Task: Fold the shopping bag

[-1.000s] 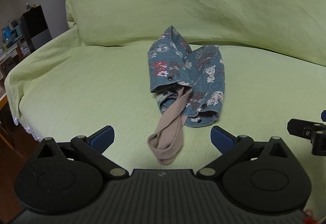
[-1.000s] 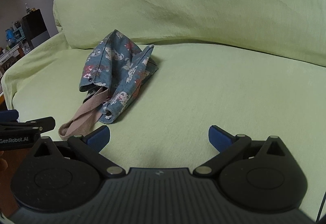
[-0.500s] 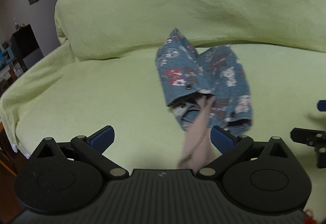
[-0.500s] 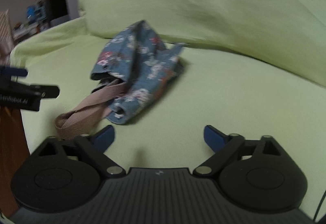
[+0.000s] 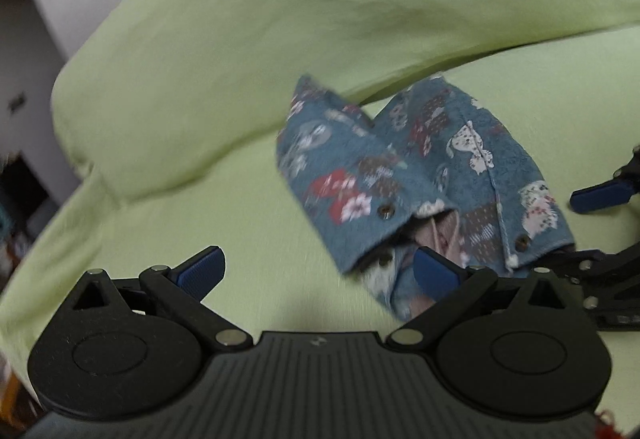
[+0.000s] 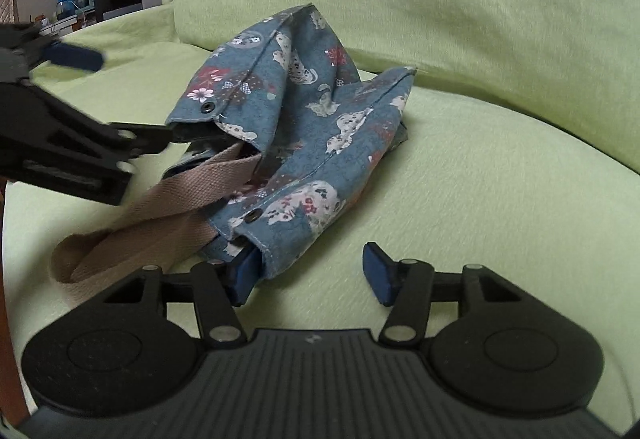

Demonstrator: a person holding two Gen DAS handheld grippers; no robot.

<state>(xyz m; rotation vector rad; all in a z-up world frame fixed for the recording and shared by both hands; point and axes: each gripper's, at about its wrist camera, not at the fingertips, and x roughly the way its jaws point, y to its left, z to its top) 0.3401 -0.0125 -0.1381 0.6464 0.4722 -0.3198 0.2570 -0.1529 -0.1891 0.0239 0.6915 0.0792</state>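
Two views differ: only the right wrist shows the beige webbing strap (image 6: 132, 231) trailing from the blue printed-cotton shopping bag (image 6: 304, 127), slumped on the green-covered sofa (image 6: 500, 179). Left hand-held gripper (image 5: 318, 269) and right hand-held gripper (image 6: 310, 275) are both spread, holding nothing.

Shopping bag (image 6: 304, 127): blue with cat and flower print, beige strap (image 6: 160, 215). Sofa cover (image 6: 480, 159) plain light green. Claw pads (image 6: 380, 271) blue.
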